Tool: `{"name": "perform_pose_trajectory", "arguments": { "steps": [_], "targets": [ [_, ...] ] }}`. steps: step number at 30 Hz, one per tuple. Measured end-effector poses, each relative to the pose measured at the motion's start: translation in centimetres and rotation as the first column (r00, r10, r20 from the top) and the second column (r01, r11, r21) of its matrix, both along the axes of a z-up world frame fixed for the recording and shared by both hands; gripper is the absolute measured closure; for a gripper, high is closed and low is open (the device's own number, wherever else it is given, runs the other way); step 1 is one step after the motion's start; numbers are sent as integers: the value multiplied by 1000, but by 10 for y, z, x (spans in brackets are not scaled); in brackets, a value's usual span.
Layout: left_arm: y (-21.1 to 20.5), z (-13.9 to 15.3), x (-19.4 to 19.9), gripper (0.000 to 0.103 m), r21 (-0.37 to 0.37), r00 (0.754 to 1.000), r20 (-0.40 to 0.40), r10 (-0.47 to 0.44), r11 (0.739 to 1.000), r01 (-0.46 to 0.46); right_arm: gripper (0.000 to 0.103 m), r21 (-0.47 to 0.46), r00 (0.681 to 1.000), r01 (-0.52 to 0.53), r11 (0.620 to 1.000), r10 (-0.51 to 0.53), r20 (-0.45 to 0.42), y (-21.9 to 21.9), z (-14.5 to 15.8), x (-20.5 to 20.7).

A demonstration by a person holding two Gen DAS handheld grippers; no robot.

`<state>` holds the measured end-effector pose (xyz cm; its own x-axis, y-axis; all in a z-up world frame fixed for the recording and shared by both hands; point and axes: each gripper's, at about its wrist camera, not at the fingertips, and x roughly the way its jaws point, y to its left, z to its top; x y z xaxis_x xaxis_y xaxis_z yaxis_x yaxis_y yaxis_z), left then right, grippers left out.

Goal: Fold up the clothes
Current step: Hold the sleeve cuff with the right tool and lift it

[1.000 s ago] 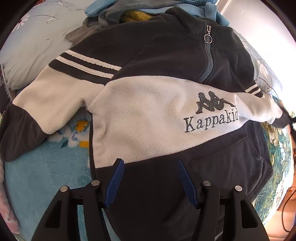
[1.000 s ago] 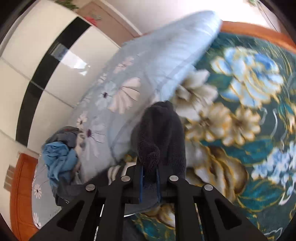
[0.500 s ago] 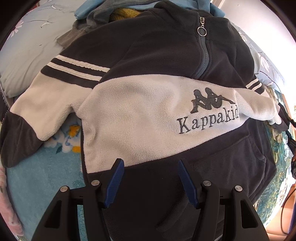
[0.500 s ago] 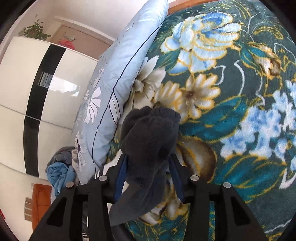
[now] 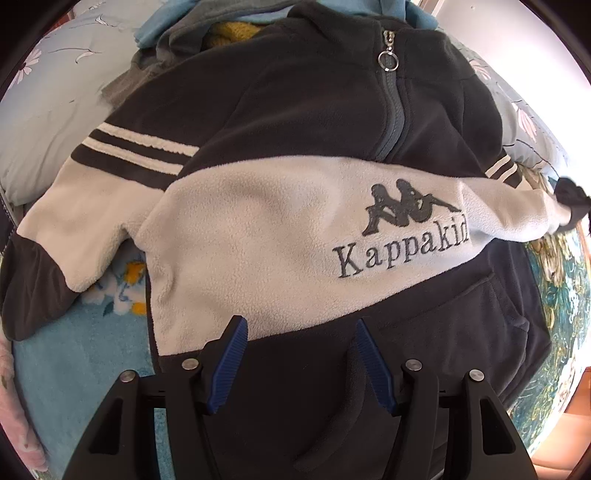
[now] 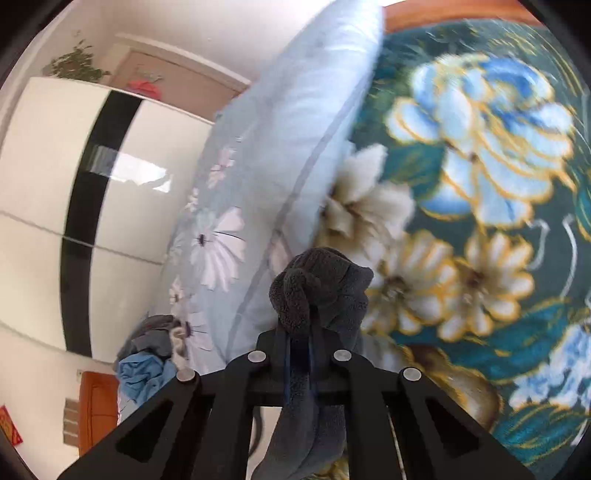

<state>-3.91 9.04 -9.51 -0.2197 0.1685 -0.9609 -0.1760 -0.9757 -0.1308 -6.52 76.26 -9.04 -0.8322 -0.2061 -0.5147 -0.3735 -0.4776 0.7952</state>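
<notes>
A dark grey and cream fleece pullover [image 5: 280, 229] with a "Kappakid" logo lies front up on the bed. My left gripper [image 5: 299, 325] points down over its dark hem, jaws open, blue pads [image 5: 231, 354] apart with nothing pinched. The left sleeve [image 5: 55, 236] lies spread out at the left. The right sleeve stretches to the right edge, ending in the dark cuff [image 5: 570, 203]. In the right wrist view my right gripper [image 6: 304, 339] has its jaws closing tight on that bunched cuff [image 6: 321, 284], which is lifted off the blanket.
A floral teal blanket [image 6: 480, 258] covers the bed. A pale blue flowered pillow [image 6: 280, 147] lies along its far side. Several other clothes are piled [image 5: 221, 29] behind the pullover's collar. A white and black wardrobe [image 6: 55, 184] stands beyond the bed.
My right gripper opened around the cuff, then shut on it again and rose, drawing the sleeve out. My left gripper has stayed open over the hem.
</notes>
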Motion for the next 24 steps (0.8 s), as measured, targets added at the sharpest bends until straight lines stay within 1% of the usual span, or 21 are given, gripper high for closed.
{"name": "perform_pose_trajectory", "arguments": {
  "steps": [2, 3, 4, 6, 9, 12, 13, 16, 19, 23, 24],
  "targets": [
    [0, 4, -1, 38, 2, 1000, -12, -7, 1000, 7, 96, 40, 991, -17, 999, 23, -133, 5, 30, 0],
    [0, 5, -1, 38, -2, 1000, -16, -10, 1000, 10, 96, 67, 983, -22, 997, 34, -179, 6, 38, 2],
    [0, 6, -2, 38, -5, 1000, -17, -10, 1000, 10, 96, 102, 978, -22, 995, 42, -202, 8, 42, 6],
    [-3, 5, -3, 38, -6, 1000, -11, -2, 1000, 2, 96, 144, 987, -9, 990, 31, -155, 11, 29, 12],
    [-8, 3, -2, 38, -8, 1000, 2, 6, 1000, -6, 96, 94, 999, 33, 995, -30, -23, 22, -22, 27],
    [-12, 7, -1, 38, -22, 1000, -3, 0, 1000, 0, 96, 43, 990, 83, 996, -87, 115, 33, -74, 42],
    [-15, 9, -1, 38, -25, 1000, -6, 1, 1000, -1, 96, 31, 988, 98, 995, -101, 121, 34, -81, 48],
    [-24, 13, -1, 38, -31, 1000, -9, 19, 999, -20, 96, 64, 981, 93, 994, -102, 162, 35, -87, 50],
    [-36, 17, 0, 38, -7, 998, 3, 60, 998, -60, 96, 96, 976, 61, 994, -80, 204, 31, -80, 41],
    [-54, 26, 7, 38, 25, 994, 7, 107, 994, -107, 92, 136, 966, 11, 991, -46, 256, 23, -68, 31],
    [-58, 29, 10, 38, 30, 993, 5, 115, 993, -115, 82, 146, 964, -7, 989, -32, 265, 21, -62, 30]
  ]
}}
